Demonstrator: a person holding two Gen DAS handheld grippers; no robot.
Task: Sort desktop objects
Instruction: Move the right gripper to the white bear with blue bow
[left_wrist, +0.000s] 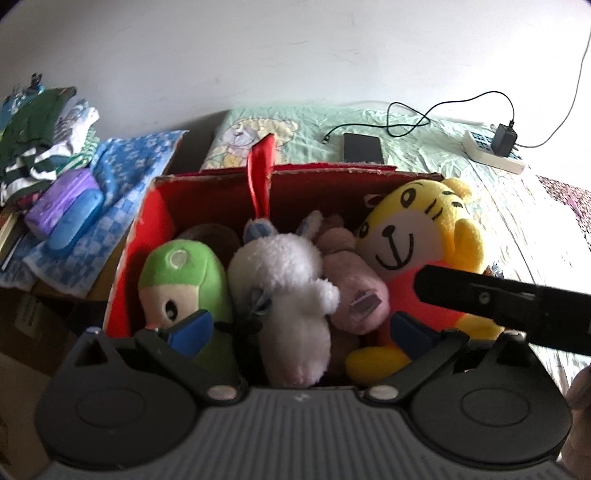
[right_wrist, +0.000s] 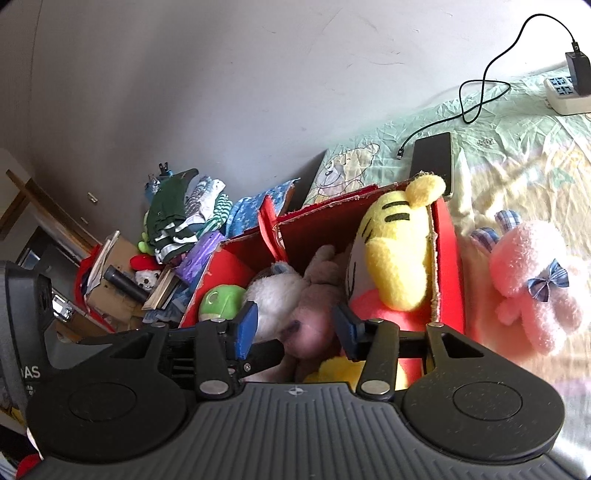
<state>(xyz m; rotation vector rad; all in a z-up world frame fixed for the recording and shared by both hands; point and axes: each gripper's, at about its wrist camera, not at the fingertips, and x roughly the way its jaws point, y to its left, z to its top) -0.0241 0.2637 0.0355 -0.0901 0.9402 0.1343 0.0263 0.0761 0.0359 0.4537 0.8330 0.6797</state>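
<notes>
Above the red box (left_wrist: 155, 206), the left tool (left_wrist: 301, 332) hangs with its blue pads spread wide and nothing between them; the white plush (left_wrist: 288, 280) sits just below the gap, untouched. The right tool (right_wrist: 293, 326) hovers over the same box from the other side, its jaws part-open and empty, with the mauve plush (right_wrist: 314, 306) beneath them; its black finger crosses the left view at the lower right.

Packed side by side in the box are a green plush (left_wrist: 181, 277), the white one with a red ribbon (left_wrist: 260, 173) rising from it, the mauve one, and a yellow tiger (left_wrist: 417, 236) leaning on the right wall. One pink plush (right_wrist: 532, 284) lies outside, on the bed (right_wrist: 517, 155) just right of the box, and looks like the piece left to sort.

It should be light, soft and squashy, not fragile and not slippery, though fluff gives under the pads. A pinch across the narrow body or an arm would likely hold best; the round head may bulge out of the grip.

Farther off lie a phone (right_wrist: 432, 158), a cable (right_wrist: 476, 96) and a power strip (right_wrist: 565, 92).
</notes>
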